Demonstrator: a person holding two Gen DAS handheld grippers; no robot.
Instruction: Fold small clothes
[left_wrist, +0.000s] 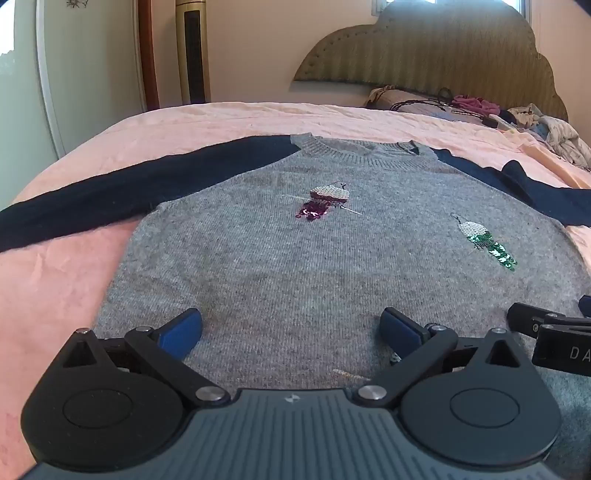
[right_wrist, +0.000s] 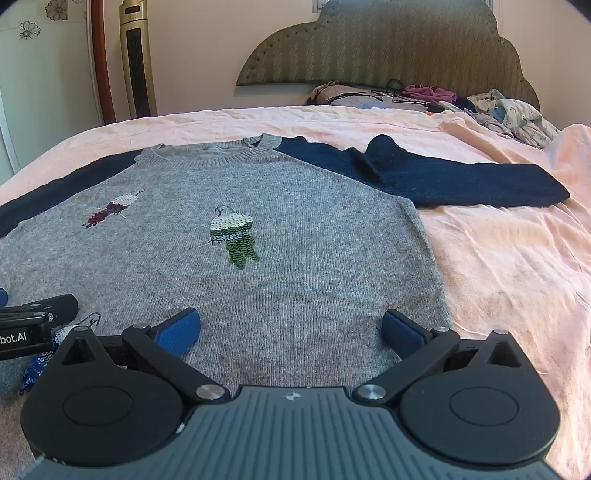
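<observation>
No fold has been made yet, by the look of it: the bed (left_wrist: 74, 280) with its pink sheet carries one grey sweater (left_wrist: 295, 266), spread flat and face up, straight ahead of both tongs and under their tips. Its left sleeve (left_wrist: 92, 206) lies stretched out to the far left of the left tongs (left_wrist: 291, 332); its right sleeve (right_wrist: 443, 177) reaches away to the far right of the right tongs (right_wrist: 291, 332), with a small hump near the shoulder. The whole job is judged to remain: sleeves in, body doubled over. A heap of other clothes (right_wrist: 517, 118) waits far beyond the tongs, by the headboard (right_wrist: 369, 48), and may be next.

Both tongs point downward at a slant over the sweater's lower part, side by side, each showing at the edge of the other's view. Both stand at full width, blue pads (left_wrist: 181, 332) well apart, nothing between them but knit below. Two sequin birds, one purple (left_wrist: 325, 203) and one green (right_wrist: 236, 236), sit ahead of the tips.
</observation>
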